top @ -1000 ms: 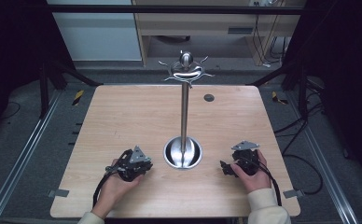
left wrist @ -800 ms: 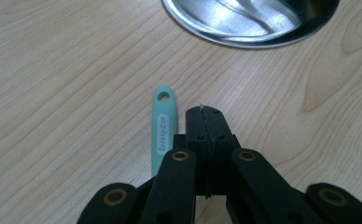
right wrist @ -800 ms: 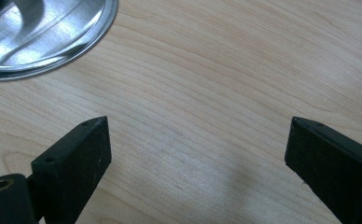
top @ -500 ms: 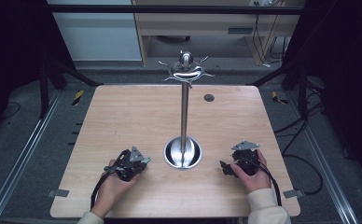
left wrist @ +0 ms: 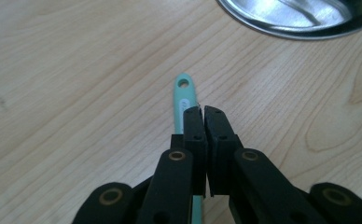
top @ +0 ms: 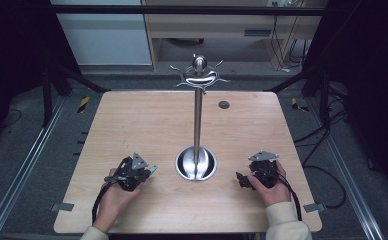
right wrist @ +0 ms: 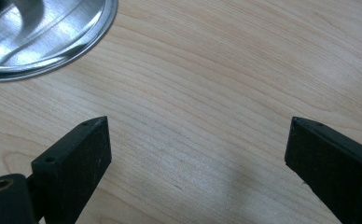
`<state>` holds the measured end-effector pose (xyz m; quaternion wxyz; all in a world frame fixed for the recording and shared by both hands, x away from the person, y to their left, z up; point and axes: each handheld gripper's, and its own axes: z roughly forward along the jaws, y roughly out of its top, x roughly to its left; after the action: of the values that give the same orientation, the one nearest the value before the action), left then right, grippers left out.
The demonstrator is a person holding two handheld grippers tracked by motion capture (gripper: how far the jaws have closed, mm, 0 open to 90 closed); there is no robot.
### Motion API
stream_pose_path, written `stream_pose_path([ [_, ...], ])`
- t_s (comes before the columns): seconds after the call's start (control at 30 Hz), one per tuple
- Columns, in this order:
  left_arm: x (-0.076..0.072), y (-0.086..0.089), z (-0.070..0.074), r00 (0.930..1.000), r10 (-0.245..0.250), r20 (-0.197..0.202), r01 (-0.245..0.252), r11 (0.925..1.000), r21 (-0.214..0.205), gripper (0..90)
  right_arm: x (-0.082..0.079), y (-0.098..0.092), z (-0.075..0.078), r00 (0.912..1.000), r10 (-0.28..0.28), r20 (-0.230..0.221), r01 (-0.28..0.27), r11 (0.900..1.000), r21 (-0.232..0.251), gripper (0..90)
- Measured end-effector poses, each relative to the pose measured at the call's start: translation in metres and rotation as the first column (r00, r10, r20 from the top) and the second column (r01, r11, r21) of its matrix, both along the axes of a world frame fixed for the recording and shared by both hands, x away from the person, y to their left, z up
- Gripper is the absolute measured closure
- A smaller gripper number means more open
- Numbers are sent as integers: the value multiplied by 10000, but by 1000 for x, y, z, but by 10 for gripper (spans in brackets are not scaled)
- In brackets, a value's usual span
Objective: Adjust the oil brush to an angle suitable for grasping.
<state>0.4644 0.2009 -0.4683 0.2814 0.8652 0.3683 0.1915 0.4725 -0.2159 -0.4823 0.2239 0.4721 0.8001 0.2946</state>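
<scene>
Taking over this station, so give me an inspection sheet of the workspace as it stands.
Surface: wooden table, dark round spot near the far edge.
Job's things: teal handle with a hanging hole; steel hook stand mid-table.
Clutter: nothing seen.
Grippers: left gripper shut on the teal handle; right gripper open over bare wood.
Cables: one trails from each gripper; more on the floor at right.
Surroundings: metal rails, dark frame, cabinet behind.

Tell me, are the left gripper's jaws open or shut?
Shut. The left gripper has its pads pressed together, above a teal handle on the table.
</scene>
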Motion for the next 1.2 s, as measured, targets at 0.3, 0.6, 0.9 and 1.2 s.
stream_pose_path([
  [0.3,-10,17,29,9938,624,-919,-516,9920,1149,711,0,2,1,9999,103,69,-104,9999,93,77],
  [0.6,-11,21,34,9697,861,-2288,-447,9826,1801,472,0,1,2,9999,67,91,-69,9996,260,76],
  [0.9,-4,19,25,9432,722,-3241,-30,9779,2091,596,0,-1,2,10000,-53,66,52,9997,230,77],
  [1.2,3,15,12,9247,827,-3715,96,9708,2398,643,0,-1,3,10000,-38,60,37,9995,311,77],
])
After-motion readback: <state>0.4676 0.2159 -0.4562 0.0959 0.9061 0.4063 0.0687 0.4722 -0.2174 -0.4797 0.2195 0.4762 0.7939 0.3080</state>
